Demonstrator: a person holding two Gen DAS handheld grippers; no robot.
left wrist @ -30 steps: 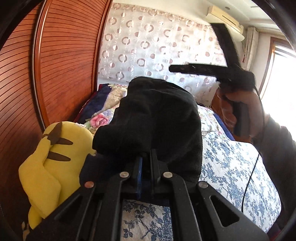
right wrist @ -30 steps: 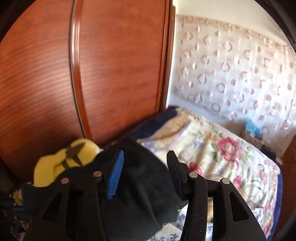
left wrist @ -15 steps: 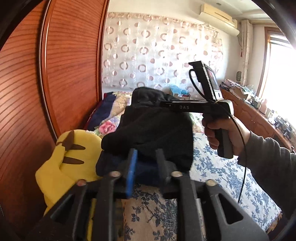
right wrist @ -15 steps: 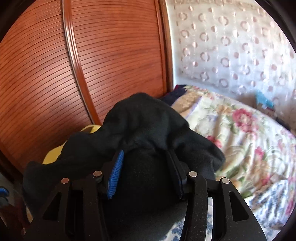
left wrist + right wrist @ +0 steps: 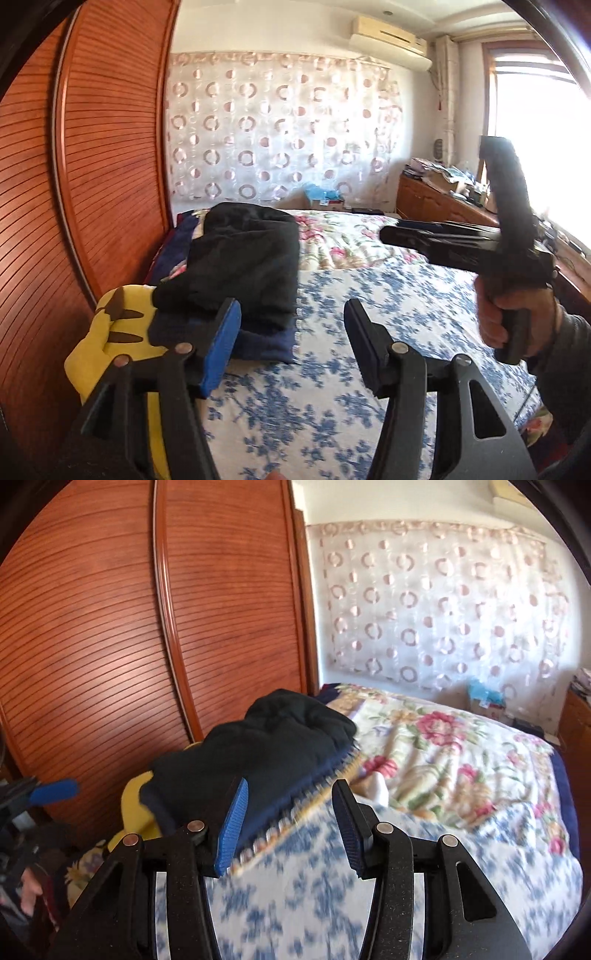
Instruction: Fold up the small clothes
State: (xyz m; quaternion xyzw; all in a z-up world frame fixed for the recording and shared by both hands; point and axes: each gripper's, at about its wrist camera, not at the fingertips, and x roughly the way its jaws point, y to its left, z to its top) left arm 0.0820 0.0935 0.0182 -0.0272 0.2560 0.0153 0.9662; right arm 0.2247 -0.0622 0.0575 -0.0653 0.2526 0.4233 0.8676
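- Hanging wide open over the bed (image 5: 369, 295), the left claw (image 5: 291, 343) has nothing between its blue-padded fingers (image 5: 218, 350), its jaws well apart above the blue-flowered sheet.
- Black garment (image 5: 243, 266) sits folded in a thick bundle at 11 o'clock from that claw, lying on a navy piece (image 5: 266, 343) whose edge pokes out underneath at the near side.
- Over on the other camera, the right claw (image 5: 288, 827) is spread open too, gripping nothing; the black bundle (image 5: 258, 753) lies just beyond its left finger at 11 o'clock, the navy layer (image 5: 295, 794) showing along the bundle's near edge.
- Yellow plush toy (image 5: 110, 332) is wedged at 9 o'clock, touching the bundle's left side, against the slatted wooden wardrobe door (image 5: 110, 166).
- Right hand (image 5: 517, 317) shows at 3 o'clock in the left view, wrapped round its tool's handle, held above the bed and well apart from the clothes.
- Floral quilt (image 5: 443, 746) covers the far end of the bed, under a circle-patterned curtain (image 5: 280, 129).
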